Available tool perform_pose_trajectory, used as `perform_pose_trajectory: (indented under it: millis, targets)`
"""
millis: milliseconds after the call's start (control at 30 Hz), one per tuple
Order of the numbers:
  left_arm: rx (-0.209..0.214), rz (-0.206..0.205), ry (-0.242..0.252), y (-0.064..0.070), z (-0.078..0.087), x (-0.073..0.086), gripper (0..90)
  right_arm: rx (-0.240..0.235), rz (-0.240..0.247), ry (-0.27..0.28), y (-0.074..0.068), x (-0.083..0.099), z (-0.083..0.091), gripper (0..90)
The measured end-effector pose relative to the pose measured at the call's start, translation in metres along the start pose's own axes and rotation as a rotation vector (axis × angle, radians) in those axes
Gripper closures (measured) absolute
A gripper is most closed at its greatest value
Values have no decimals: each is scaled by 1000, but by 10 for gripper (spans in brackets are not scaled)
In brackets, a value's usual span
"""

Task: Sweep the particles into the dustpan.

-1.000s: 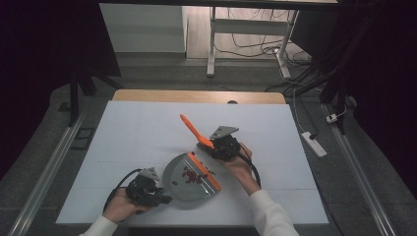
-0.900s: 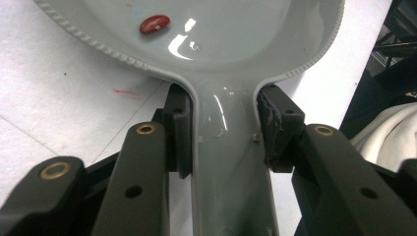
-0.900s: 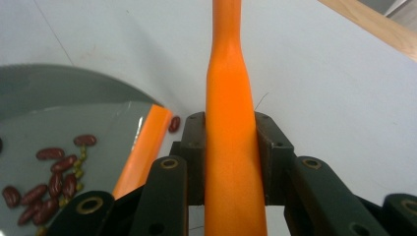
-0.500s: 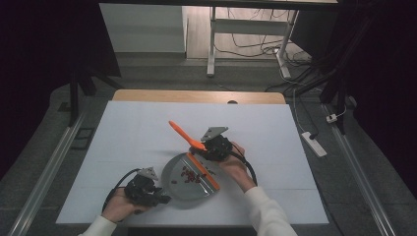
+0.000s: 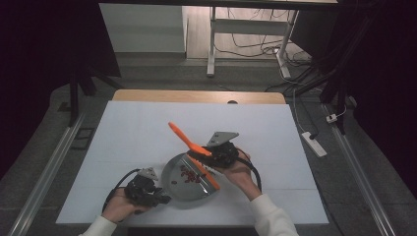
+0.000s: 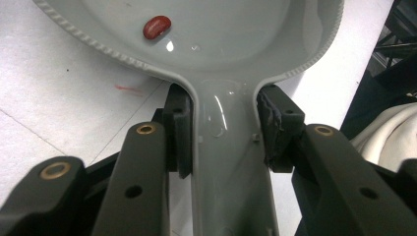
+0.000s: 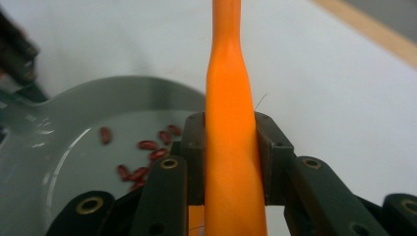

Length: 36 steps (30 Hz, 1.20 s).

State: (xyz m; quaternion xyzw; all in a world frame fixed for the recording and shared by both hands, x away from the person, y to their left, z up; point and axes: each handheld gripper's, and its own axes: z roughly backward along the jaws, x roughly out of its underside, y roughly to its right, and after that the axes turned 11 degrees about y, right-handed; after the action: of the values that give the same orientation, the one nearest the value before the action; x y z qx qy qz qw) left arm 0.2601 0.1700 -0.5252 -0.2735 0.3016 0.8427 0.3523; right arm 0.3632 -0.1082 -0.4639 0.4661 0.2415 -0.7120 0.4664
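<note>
Grey enamel, nearest the person: the left gripper (image 5: pixel 147 189) is clamping the handle (image 6: pixel 228 162) of a shallow grey pan (image 5: pixel 173 172), its jaws pressing flat against both sides of that handle, as the left gripper view is showing. The pan is sitting on the white tabletop (image 5: pixel 128 132) near the person's edge, its bowl lying away from those jaws, towards the right hand. Red beans (image 5: pixel 188 174) are lying loose in the bowl, most of them gathered in its middle and one bean (image 6: pixel 157 27) sitting apart, closer to the handle.

Just beyond the pan's far rim the right gripper (image 5: pixel 216 155) is gripping an orange spatula (image 5: pixel 184 137), its jaws closing on the tool's thickened stem (image 7: pixel 231 147). The spatula's long axis is running from over the pan's right side, near the hand, up and away to the left, so one end is hanging above the bowl while the other is pointing over bare tabletop. The beans are lying below and to the left of the right jaws, in the right gripper view; my judgement is that the working end will have to tip down and towards that cluster, and the right hand is the nearer one for it
</note>
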Motion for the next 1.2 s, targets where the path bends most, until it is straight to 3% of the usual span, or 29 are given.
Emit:
perform_pose_trajectory:
  millis: [100, 233, 400, 533, 700, 867, 933, 1200]
  targets:
    - [0, -1, 0, 0, 0, 0, 617, 75, -46, 19, 12, 3, 13, 699]
    - [1, -1, -1, 0, 0, 0, 617, 150, -56, 3, 25, 10, 22, 698]
    - [6, -5, -3, 0, 1, 0, 617, 215, -71, -15, 38, 19, 29, 699]
    - [11, -11, -6, 1, 1, 1, 617, 235, -102, -30, 44, 26, 32, 698]
    - [13, -14, -8, 2, 1, 1, 617, 224, -102, -61, 42, 33, 31, 699]
    - [14, -14, -8, 2, 1, 1, 617, 184, -71, -102, 33, 37, 22, 698]
    - [15, -14, -9, 1, 1, 1, 617, 159, -90, -92, 29, 38, 19, 698]
    - [15, -14, -8, 1, 1, 1, 617, 132, -48, -93, 11, 35, 12, 698]
